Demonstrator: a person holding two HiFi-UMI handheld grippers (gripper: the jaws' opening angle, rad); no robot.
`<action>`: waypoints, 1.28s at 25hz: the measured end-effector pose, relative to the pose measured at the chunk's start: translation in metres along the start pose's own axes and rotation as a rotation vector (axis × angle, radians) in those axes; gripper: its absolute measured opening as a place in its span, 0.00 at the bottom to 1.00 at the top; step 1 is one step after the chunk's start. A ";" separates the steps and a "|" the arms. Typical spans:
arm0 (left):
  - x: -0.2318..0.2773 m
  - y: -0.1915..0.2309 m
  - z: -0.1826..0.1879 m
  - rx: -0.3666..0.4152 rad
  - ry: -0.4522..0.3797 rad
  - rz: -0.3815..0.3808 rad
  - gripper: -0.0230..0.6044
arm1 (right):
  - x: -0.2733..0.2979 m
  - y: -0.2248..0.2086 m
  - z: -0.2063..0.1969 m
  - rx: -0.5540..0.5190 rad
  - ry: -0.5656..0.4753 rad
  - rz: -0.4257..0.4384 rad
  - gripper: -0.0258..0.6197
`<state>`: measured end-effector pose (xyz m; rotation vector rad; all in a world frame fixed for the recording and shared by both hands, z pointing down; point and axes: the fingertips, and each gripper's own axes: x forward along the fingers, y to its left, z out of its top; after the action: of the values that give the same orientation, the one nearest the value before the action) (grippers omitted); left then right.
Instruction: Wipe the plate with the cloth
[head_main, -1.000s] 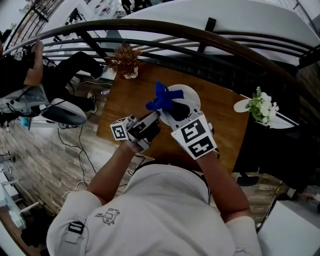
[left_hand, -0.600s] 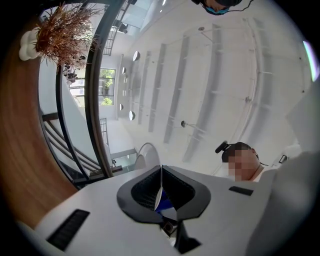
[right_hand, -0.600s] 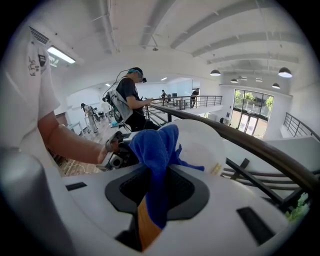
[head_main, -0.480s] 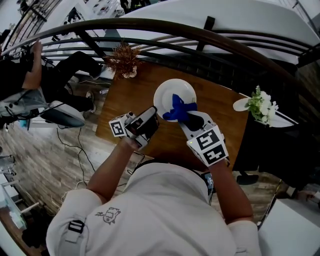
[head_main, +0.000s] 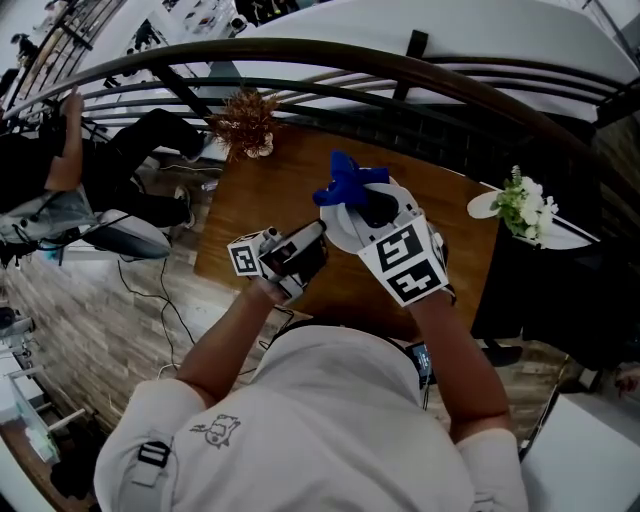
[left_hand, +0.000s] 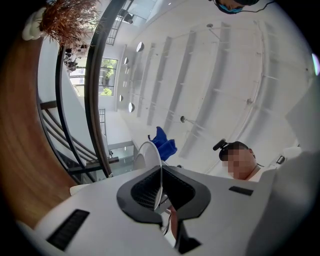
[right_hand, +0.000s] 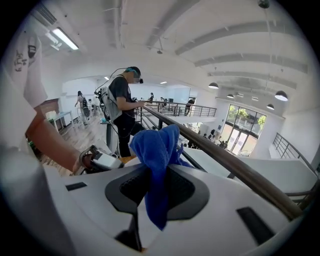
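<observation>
Two tongs engaged. Left tongs (left_hand: 160, 192) clenched on the near rim of the white plate (left_hand: 149, 161), which stands edge-on ahead of them. Right tongs (right_hand: 156, 192) clenched on the blue cloth (right_hand: 159, 145), bunched just beyond their tips at the plate's far edge. Brown worktop (head_main: 262, 195) lies below both.

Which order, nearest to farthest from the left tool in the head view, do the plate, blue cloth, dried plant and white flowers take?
1. plate, its rim clamped in the left tool.
2. blue cloth, just beyond, held by the right tool.
3. dried plant, at the table's far left corner.
4. white flowers, past the table's right edge.
</observation>
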<state>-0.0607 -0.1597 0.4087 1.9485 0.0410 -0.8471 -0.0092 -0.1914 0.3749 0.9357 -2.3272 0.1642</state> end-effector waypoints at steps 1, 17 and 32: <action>0.001 0.001 0.000 -0.003 -0.004 -0.002 0.07 | 0.003 0.007 0.003 -0.012 -0.002 0.014 0.18; 0.000 0.009 0.018 -0.067 -0.088 -0.015 0.07 | -0.024 0.009 -0.064 0.093 0.076 0.022 0.18; -0.056 0.066 -0.012 -0.134 -0.126 0.144 0.07 | -0.015 -0.024 -0.104 0.222 0.051 -0.040 0.18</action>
<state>-0.0727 -0.1668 0.4951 1.7480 -0.1131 -0.8478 0.0673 -0.1662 0.4469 1.0711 -2.2743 0.4322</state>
